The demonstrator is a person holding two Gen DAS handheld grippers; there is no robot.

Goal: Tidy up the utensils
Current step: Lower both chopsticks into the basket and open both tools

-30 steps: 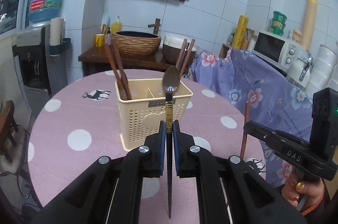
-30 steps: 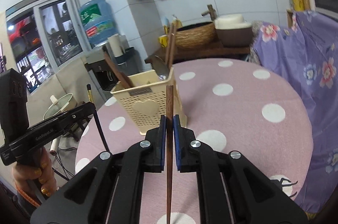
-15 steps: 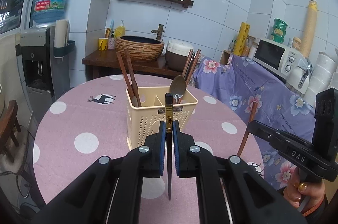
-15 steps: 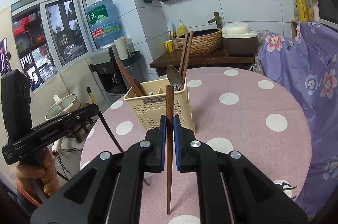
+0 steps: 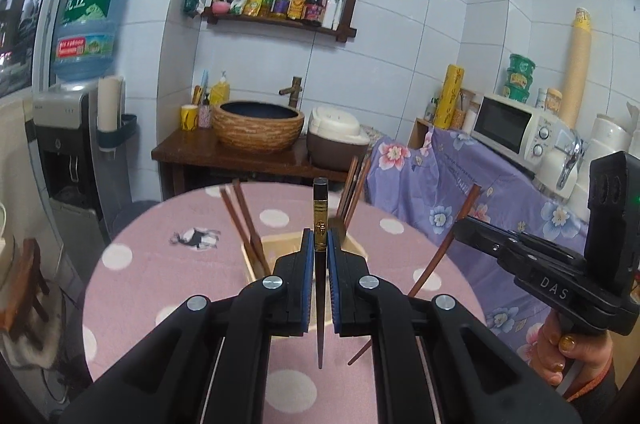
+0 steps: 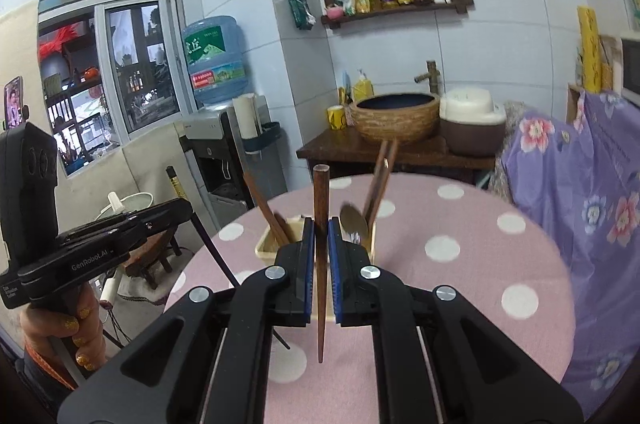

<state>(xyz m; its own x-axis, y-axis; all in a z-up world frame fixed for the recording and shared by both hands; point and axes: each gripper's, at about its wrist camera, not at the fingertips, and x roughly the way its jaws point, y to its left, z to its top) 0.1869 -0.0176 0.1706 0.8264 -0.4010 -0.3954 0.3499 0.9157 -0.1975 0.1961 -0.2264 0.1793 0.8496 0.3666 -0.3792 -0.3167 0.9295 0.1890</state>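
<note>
Both claws are loaded: the left claw [image 5: 320,244] is clamped tight on a black chopstick with a gold band [image 5: 320,224], and the right claw [image 6: 320,244] is pinched on a plain brown wooden chopstick [image 6: 320,224]. Both sticks stand upright above the pink polka-dot desk [image 6: 460,304]. Looks like the drop-off step, so next each tip needs lining up over a slot of the cream plastic utensil caddy [image 6: 266,244] just ahead.

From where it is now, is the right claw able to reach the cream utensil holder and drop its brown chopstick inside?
Probably yes. The right claw, shut on the brown chopstick, is just in front of the utensil holder. Nothing stands between them, but chopsticks and a spoon already lean in the outer compartments.
</note>
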